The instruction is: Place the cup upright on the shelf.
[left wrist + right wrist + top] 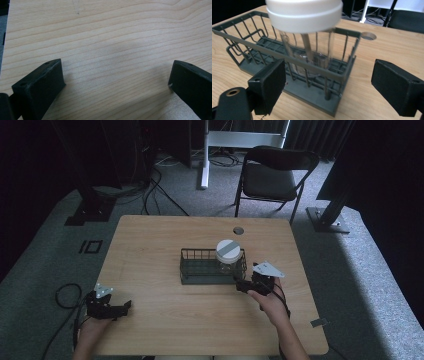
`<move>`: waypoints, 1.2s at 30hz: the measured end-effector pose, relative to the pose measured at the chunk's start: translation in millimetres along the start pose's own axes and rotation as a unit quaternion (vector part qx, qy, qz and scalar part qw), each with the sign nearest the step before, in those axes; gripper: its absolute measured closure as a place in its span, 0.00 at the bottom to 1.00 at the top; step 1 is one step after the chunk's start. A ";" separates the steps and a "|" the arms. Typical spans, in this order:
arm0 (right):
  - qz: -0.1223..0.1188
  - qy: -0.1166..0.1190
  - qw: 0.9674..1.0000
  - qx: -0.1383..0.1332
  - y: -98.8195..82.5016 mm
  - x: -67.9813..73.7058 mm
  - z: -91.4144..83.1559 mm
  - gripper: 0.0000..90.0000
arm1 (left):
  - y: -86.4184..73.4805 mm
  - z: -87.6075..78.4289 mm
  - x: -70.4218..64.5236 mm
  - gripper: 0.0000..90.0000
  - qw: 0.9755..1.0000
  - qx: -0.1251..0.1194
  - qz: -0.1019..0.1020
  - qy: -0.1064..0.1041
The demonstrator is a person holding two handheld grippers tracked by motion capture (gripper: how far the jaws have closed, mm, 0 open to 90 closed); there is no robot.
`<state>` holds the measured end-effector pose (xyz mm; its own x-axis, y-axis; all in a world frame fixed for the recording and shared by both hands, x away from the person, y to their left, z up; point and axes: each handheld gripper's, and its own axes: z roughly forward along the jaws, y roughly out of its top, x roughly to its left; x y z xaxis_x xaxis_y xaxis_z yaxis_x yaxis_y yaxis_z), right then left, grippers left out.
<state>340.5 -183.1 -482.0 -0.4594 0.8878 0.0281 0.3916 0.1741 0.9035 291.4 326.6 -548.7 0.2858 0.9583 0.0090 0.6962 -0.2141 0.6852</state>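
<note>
Nearest the person, at about seven o'clock on the table (150,245), the left hand (92,327) lay low at the near-left corner with the left gripper (125,306) pointing toward three o'clock. In the left gripper view its jaws stood wide apart over bare wood, gripping nothing. At about four o'clock the right forearm came in slanted from the near edge, the right hand (267,302) lifted a little and turned inward. The right gripper (241,285) pointed toward ten o'clock, just beside the near-right corner of the wire basket (192,265). The right gripper view showed its jaws (327,87) spread wide and empty, apart from the basket's rim. Farther on, near the table's middle, the dark basket sat flat. Inside its right end stood a clear jar (228,262) upright, its white lid (229,249) rising above the rim. Beyond it, toward twelve o'clock, a round hole (238,230) marked the tabletop, and a folding chair (272,175) stood on the floor behind.
</note>
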 end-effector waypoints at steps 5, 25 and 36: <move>0.006 -0.004 1.000 0.007 -8.1 -5.6 -1.4 0.14 | 0.0 0.0 0.0 0.00 1.000 0.000 0.000 0.000; 0.006 -0.041 0.998 0.051 -50.4 -37.3 -7.1 0.14 | 0.0 0.0 0.0 0.00 1.000 0.000 0.000 0.000; 0.023 -0.070 0.995 0.068 -63.9 -55.1 -10.0 0.14 | 0.0 0.0 0.0 0.00 1.000 0.000 0.000 0.000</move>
<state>332.8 -247.4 -537.0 -0.3260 0.9454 -0.0006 0.5180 0.1791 0.8364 291.4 326.6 -548.7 0.2855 0.9583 0.0089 0.6960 -0.2138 0.6855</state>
